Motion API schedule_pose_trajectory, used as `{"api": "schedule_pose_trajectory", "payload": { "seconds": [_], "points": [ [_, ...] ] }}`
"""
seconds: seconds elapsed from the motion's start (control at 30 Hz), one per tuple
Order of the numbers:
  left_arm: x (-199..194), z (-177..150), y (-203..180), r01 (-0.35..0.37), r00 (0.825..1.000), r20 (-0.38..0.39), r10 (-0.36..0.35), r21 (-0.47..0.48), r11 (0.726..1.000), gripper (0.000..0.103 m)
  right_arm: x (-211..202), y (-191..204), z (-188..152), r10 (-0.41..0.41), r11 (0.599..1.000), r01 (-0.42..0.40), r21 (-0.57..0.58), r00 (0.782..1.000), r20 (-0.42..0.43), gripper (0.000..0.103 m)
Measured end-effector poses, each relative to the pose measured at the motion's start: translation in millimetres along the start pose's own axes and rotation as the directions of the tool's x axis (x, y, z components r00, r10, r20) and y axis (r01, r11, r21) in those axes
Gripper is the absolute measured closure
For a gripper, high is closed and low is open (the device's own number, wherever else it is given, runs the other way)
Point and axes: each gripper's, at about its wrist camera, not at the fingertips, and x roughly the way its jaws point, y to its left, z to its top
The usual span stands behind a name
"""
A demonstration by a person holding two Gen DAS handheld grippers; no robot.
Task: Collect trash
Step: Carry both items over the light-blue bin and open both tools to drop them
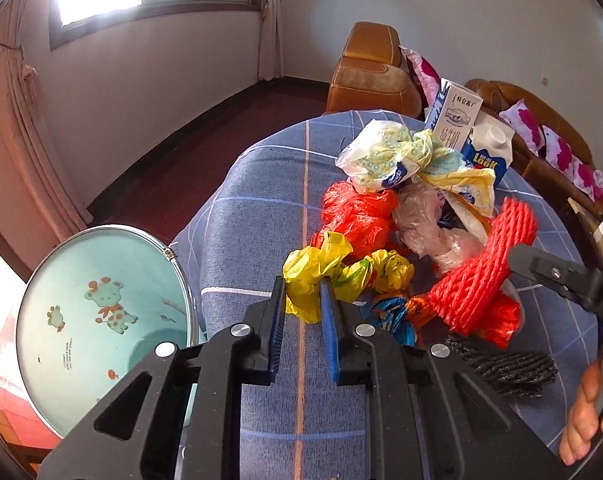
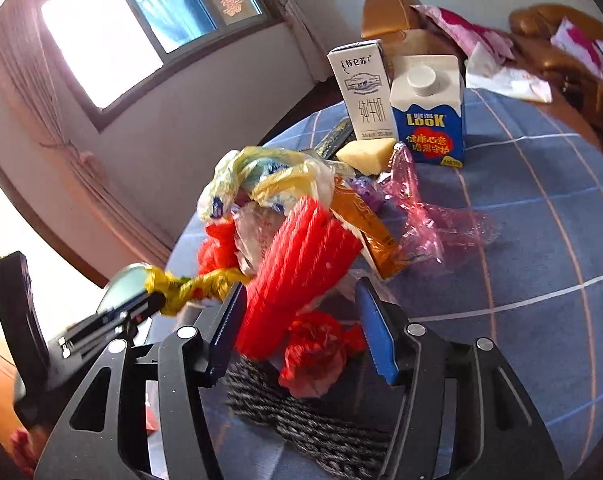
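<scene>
Nearby, bin (image 1: 101, 320) empty (trash pile (image 1: 401, 220) on table (image 1: 261, 220)).

The right gripper (image 2: 301, 320) stands open around a red foam net sleeve (image 2: 297, 264) atop a trash pile on the blue checked tablecloth (image 2: 541, 240).

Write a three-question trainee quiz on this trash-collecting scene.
1. True or false: the left tongs are shut on the yellow plastic bag.
2. What stands right beside the blue Look carton? A) a white milk carton B) a glass bottle C) a tin can
3. Fill in the colour: the foam net between the open right tongs is ___.
Key: 1 true; 2 A; 3 red.
</scene>
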Motion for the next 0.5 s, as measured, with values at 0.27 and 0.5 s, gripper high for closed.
{"api": "schedule_pose_trajectory", "payload": {
  "seconds": [0.27,0.5],
  "points": [
    [-35,0,10,-0.054,0.996,0.074,0.053,0.018,0.998,0.086,17,12,2,-0.023,1.0,0.023,-0.01,0.999,-0.033,0.081],
    [-76,-2,40,-0.094,0.986,0.135,0.099,-0.039,0.995,0.086,-24,46,4,-0.051,0.992,0.061,-0.114,0.995,0.082,0.081]
  ]
}}
